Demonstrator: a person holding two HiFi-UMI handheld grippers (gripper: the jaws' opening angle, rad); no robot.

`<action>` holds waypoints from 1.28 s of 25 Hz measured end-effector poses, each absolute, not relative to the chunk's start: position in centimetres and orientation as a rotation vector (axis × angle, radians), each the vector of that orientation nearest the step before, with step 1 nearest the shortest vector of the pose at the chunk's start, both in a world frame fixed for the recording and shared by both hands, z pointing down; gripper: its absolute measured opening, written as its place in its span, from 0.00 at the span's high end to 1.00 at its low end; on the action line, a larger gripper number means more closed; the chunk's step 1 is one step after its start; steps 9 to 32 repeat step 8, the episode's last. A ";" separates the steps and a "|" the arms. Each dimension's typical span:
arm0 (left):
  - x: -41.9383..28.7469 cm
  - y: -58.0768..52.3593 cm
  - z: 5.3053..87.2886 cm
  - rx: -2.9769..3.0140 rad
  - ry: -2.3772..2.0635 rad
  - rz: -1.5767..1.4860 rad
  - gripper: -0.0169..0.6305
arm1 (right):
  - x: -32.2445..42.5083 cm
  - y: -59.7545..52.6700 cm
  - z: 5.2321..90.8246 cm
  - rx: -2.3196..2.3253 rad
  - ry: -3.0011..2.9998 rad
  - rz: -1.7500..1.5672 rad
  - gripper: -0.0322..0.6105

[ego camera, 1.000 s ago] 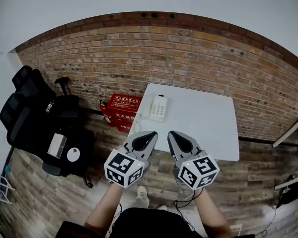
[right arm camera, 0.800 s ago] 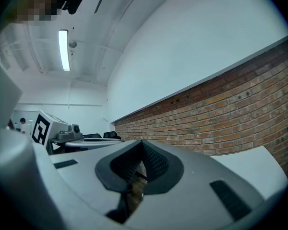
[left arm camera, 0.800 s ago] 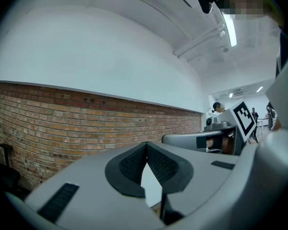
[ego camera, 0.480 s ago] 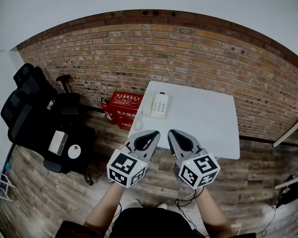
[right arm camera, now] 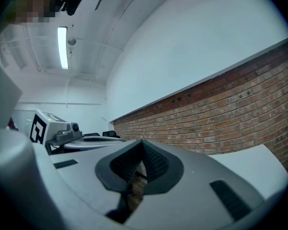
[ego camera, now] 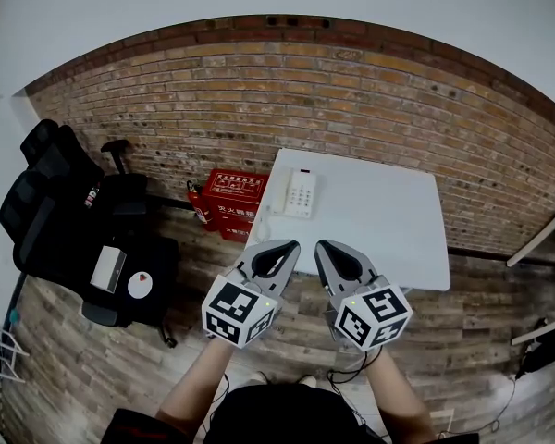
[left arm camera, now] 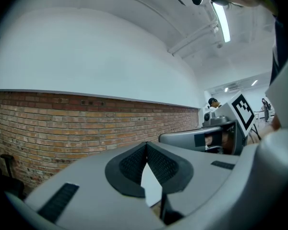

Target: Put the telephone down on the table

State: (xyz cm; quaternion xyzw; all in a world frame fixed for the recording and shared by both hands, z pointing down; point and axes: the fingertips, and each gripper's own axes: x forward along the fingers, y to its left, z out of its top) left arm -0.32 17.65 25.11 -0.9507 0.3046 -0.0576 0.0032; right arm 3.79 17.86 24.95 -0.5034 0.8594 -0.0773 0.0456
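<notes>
Since a second ago both grippers have edged slightly toward the near edge of the table (ego camera: 388, 229), and the telephone (ego camera: 301, 192) lies in the same spot on it.

From the head view, we see the white telephone lying flat near the far left corner of the white table, well apart from both tools. The left gripper (ego camera: 289, 245) and the right gripper (ego camera: 322, 244) are held side by side just short of the table's near edge, pointing toward it, each with its marker cube toward us. Neither touches the telephone or the table. A brick wall (ego camera: 259, 91) runs behind the table. A red box (ego camera: 233, 191) sits on the wooden floor (ego camera: 92, 377) just left of the table, and black chairs (ego camera: 51, 202) stand farther left.

From the left gripper view, we find the jaws fully closed, their dark ribbed pads meeting at the tip with nothing gripped between them. A sliver of the white table shows through the gap below the tip. The right gripper's marker cube appears at the right, with the brick wall beyond.

From the right gripper view, we find these jaws pressed together as well, holding nothing. Floor shows through the gap, part of the white table lies at the right, and the brick wall stretches behind.
</notes>
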 end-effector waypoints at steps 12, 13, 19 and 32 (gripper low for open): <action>-1.8 16.9 24.8 -2.965 0.928 -0.183 0.96 | 2.4 17.2 24.7 -1.563 2.607 -0.224 0.93; -1.8 16.9 24.8 -2.965 0.928 -0.183 0.96 | 2.4 17.2 24.7 -1.563 2.607 -0.224 0.93; -1.8 16.9 24.8 -2.965 0.928 -0.183 0.96 | 2.4 17.2 24.7 -1.563 2.607 -0.224 0.93; -1.8 16.9 24.8 -2.965 0.928 -0.183 0.96 | 2.4 17.2 24.7 -1.563 2.607 -0.224 0.93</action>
